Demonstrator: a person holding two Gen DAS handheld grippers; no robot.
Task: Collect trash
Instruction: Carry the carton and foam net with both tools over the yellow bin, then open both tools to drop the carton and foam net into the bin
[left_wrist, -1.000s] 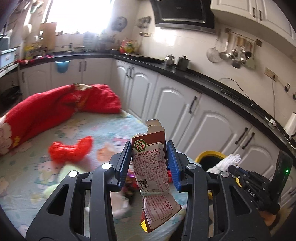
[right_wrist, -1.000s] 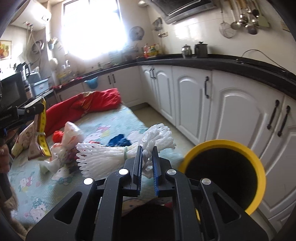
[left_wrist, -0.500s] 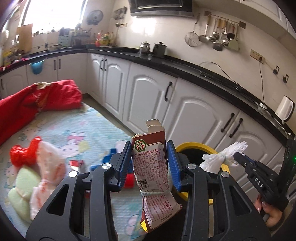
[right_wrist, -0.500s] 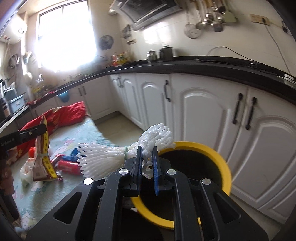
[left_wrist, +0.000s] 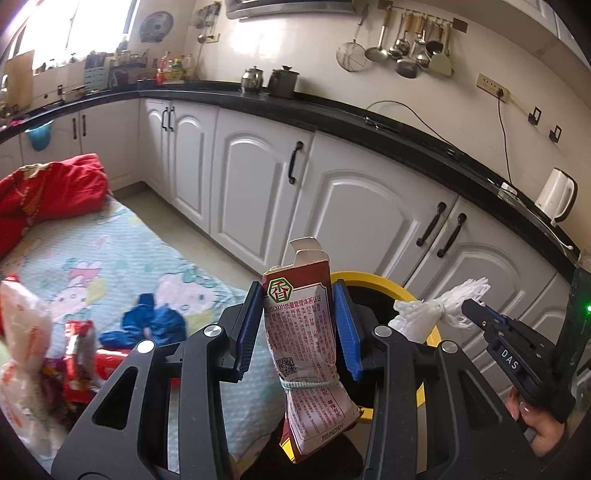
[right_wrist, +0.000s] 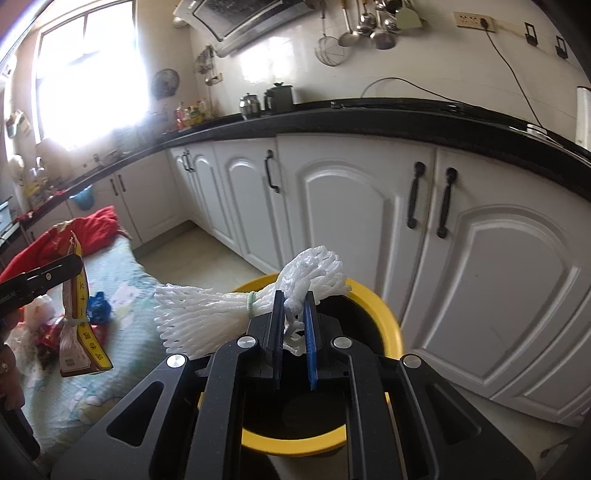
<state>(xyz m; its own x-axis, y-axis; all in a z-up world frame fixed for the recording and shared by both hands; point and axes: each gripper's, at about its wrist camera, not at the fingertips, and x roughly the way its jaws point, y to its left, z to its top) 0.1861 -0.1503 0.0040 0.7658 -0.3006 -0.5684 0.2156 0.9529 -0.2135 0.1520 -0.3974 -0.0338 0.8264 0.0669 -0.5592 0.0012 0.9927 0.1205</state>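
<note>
My left gripper is shut on a crumpled red and white carton, held upright just left of the yellow-rimmed bin. The carton also shows in the right wrist view. My right gripper is shut on a white foam net bundle tied with a green band, held over the bin and its black opening. In the left wrist view the right gripper holds the foam net above the bin's right rim.
A patterned cloth covers the floor at left with a blue scrap, red wrappers, a pale plastic bag and a red blanket. White cabinets under a black counter run behind the bin.
Both grippers have swung right toward the bin. The bin now lies under the right gripper and close beside the left one. Both keep their hold.
</note>
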